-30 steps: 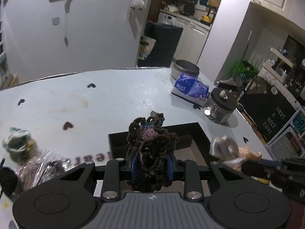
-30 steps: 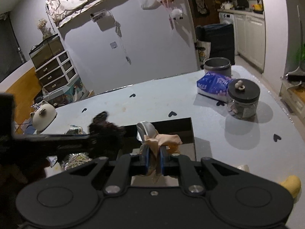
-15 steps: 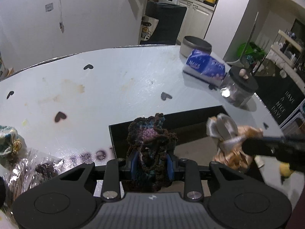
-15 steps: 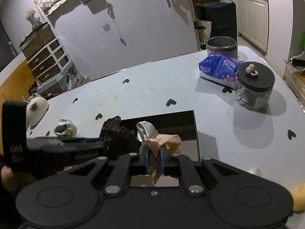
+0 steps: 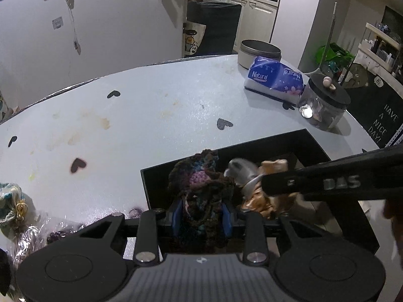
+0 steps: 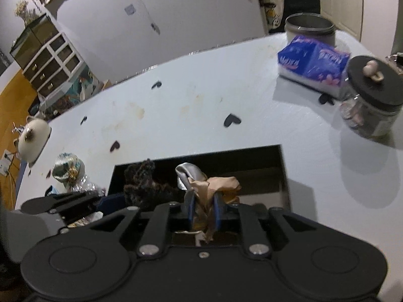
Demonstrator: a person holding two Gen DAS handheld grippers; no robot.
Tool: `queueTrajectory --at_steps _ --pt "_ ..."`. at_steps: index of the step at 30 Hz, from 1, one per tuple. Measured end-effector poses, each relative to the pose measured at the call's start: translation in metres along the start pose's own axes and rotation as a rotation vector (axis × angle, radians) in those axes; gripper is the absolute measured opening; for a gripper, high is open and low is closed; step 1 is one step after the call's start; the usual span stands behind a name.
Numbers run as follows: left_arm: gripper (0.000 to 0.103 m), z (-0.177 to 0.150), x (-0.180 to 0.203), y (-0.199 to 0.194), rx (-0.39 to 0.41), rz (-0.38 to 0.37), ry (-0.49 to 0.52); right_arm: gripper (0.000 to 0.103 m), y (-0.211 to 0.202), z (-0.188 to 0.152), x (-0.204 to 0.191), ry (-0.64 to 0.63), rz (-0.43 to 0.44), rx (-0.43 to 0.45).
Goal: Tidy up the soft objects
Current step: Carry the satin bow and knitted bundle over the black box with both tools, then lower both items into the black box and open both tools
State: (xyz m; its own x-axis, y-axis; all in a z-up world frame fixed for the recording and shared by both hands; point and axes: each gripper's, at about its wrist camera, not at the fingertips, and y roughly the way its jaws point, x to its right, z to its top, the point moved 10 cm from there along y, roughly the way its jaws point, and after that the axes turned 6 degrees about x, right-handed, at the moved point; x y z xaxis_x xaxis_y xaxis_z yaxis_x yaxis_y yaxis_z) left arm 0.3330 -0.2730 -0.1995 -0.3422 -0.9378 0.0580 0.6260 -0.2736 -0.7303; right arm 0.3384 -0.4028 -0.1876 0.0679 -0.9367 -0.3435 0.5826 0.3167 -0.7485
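The left gripper point(image 5: 201, 214) and the right gripper point(image 6: 203, 210) pointed steeply down, side by side, jaws just eased slightly wider, material between each.

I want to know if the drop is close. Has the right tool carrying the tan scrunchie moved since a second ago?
Yes. The right tool with the tan scrunchie has come forward and down over the black box; its jaws have just been opening slightly.

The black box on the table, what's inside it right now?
Over the black box, the left gripper holds a dark crocheted scrunchie and the right gripper a tan-and-silver scrunchie. A bare patch of floor shows at the right; the rest is hidden behind both grippers.
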Motion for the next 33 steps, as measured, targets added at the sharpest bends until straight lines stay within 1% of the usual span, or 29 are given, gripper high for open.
queueTrajectory --at_steps 3,4,5,6,7,8,9,11,13,14,15,16,17,18,19,20,23,25,27,29,31,33 --pt "0.039 -0.001 0.002 -0.001 -0.003 -0.004 0.016 0.019 0.012 -0.003 -0.001 0.002 0.002 -0.02" --pt "0.041 0.0 0.003 -0.002 -0.003 -0.008 0.017 0.024 0.015 -0.004 -0.001 0.004 0.006 -0.019" --pt "0.045 0.0 0.004 -0.003 -0.003 -0.012 0.018 0.033 0.017 -0.003 -0.002 0.008 0.011 -0.017" --pt "0.048 0.0 0.006 -0.005 -0.001 -0.016 0.022 0.037 0.019 -0.003 -0.001 0.011 0.013 -0.014" --pt "0.055 0.001 0.007 -0.007 0.004 -0.016 0.028 0.046 0.019 -0.003 -0.001 0.013 0.01 -0.014" --pt "0.06 0.003 0.008 -0.01 0.015 -0.004 0.038 0.049 0.019 -0.002 0.0 0.014 0.006 -0.013" --pt "0.06 0.004 0.008 -0.014 0.027 0.004 0.05 0.05 0.017 -0.001 0.001 0.017 0.008 -0.013" --pt "0.06 0.007 0.009 -0.022 0.037 -0.002 0.053 0.056 0.01 0.001 0.003 0.038 0.014 -0.006" --pt "0.06 0.009 0.008 -0.029 0.046 -0.008 0.042 0.058 0.001 0.002 0.009 0.066 0.013 0.002" --pt "0.058 0.009 0.007 -0.034 0.049 -0.013 0.036 0.058 -0.004 0.003 0.011 0.078 0.016 0.005" --pt "0.057 0.01 0.007 -0.037 0.05 -0.02 0.029 0.058 -0.009 0.003 0.013 0.086 0.022 0.007" --pt "0.046 0.01 0.008 -0.041 0.049 -0.036 0.022 0.058 -0.015 0.003 0.014 0.087 0.026 0.008" --pt "0.033 0.009 0.009 -0.044 0.045 -0.055 0.012 0.054 -0.02 0.002 0.014 0.078 0.031 0.006" --pt "0.028 0.008 0.011 -0.046 0.038 -0.068 0.003 0.051 -0.024 0.001 0.013 0.061 0.035 0.001" --pt "0.022 0.007 0.013 -0.048 0.027 -0.079 0.0 0.043 -0.027 -0.002 0.011 0.035 0.039 -0.015" --pt "0.021 0.004 0.015 -0.048 0.016 -0.087 0.004 0.033 -0.027 -0.005 0.008 0.014 0.039 -0.031" --pt "0.02 -0.004 0.022 -0.046 -0.015 -0.105 0.016 0.02 -0.015 -0.02 0.004 -0.039 0.027 -0.102" --pt "0.02 -0.007 0.026 -0.043 -0.035 -0.117 0.017 0.017 -0.002 -0.029 0.003 -0.066 0.003 -0.137" --pt "0.02 -0.01 0.028 -0.041 -0.05 -0.123 0.018 0.017 0.011 -0.034 0.003 -0.073 -0.018 -0.148" --pt "0.02 -0.013 0.028 -0.036 -0.062 -0.12 0.015 0.017 0.019 -0.033 0.004 -0.065 -0.025 -0.136" --pt "0.02 -0.016 0.026 -0.031 -0.073 -0.108 0.008 0.017 0.024 -0.028 0.004 -0.036 -0.003 -0.115" --pt "0.02 -0.018 0.022 -0.024 -0.081 -0.089 -0.001 0.017 0.026 -0.026 0.003 -0.027 0.001 -0.112"
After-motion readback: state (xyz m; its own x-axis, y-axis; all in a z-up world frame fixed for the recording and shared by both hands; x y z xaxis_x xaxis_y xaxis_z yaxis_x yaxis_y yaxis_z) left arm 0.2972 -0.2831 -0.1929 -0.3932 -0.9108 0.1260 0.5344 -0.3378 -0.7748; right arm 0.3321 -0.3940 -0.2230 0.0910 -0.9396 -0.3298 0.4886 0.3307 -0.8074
